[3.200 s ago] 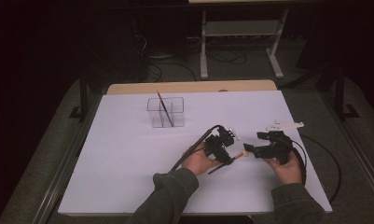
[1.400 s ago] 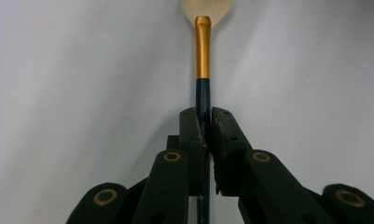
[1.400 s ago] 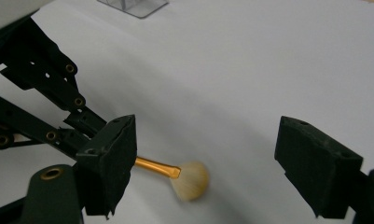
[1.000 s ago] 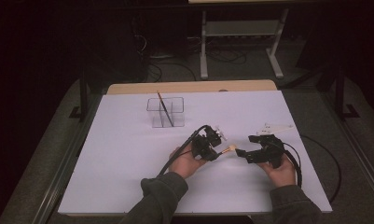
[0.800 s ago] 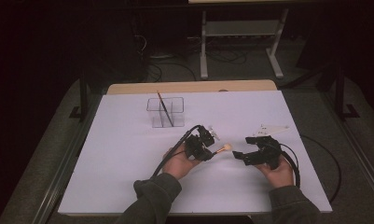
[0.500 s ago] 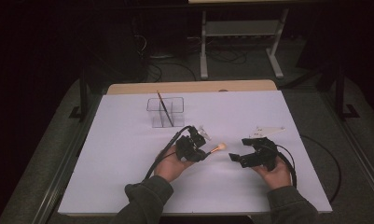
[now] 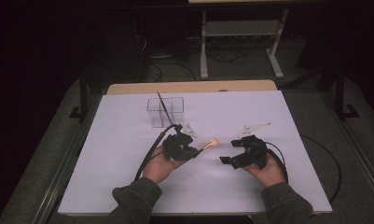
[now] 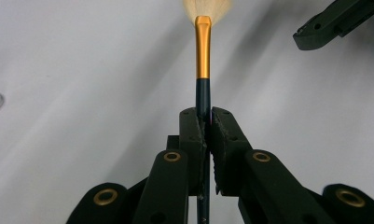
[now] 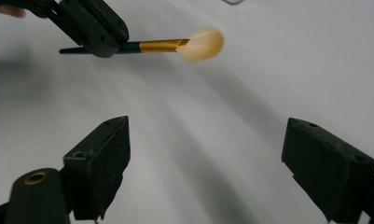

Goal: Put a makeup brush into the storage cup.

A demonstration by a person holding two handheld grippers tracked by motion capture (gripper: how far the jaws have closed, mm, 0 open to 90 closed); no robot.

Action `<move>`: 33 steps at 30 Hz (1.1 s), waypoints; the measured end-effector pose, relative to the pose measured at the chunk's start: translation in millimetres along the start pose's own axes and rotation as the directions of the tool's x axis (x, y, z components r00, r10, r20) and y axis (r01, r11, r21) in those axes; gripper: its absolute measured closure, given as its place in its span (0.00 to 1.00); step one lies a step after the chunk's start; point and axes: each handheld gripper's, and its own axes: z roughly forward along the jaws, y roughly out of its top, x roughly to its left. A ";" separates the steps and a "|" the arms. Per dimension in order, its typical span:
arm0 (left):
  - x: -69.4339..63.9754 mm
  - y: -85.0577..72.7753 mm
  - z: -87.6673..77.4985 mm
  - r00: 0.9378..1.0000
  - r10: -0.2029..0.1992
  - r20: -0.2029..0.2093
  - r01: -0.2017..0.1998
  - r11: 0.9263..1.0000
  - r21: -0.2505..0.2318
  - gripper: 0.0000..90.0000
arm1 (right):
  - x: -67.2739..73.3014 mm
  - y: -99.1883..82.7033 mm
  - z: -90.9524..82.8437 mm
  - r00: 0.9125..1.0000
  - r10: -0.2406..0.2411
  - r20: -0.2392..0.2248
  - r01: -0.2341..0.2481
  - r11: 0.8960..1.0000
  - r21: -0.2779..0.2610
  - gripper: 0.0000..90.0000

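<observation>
A makeup brush [image 8: 203, 56] with a dark handle, gold ferrule and pale bristles is clamped in my left gripper [image 8: 206, 122], which is shut on the handle. In the high view that left gripper [image 7: 190, 151] hovers at mid-table with the brush [image 7: 210, 143] pointing right, bristles outward. My right gripper [image 7: 227, 154] is open, a short way right of the bristles, with nothing between its jaws. From the right gripper view [image 9: 205, 154] the brush [image 9: 184, 45] lies ahead at upper left. A clear box [image 7: 165, 112] at the back holds a thin dark brush [image 7: 162, 105].
The white table sheet [image 7: 105, 154] spans the work area, with a wooden edge [image 7: 189, 87] at the back. Cables [image 7: 145, 158] trail from both grippers. A metal stand [image 7: 240, 32] stands on the floor beyond the table.
Both hands have moved left. The brush went from between the two grippers to the left gripper alone; the right gripper has let go and opened.
</observation>
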 end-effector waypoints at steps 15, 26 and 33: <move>-5.3 -7.5 -28.5 1.000 0.012 -0.002 -0.013 0.991 -0.133 0.92 | 9.2 34.6 -10.5 0.994 -0.016 -0.106 0.014 1.000 -0.020 0.18; -7.5 -14.5 -39.0 0.999 0.052 -0.011 -0.053 0.985 -0.166 0.92 | 17.7 47.7 -6.0 0.984 -0.044 -0.174 0.044 0.999 -0.005 0.23; -11.3 -16.7 -41.0 0.998 0.067 -0.007 -0.067 0.977 -0.200 0.92 | 20.6 53.2 -5.0 0.978 -0.059 -0.202 0.058 0.998 -0.011 0.30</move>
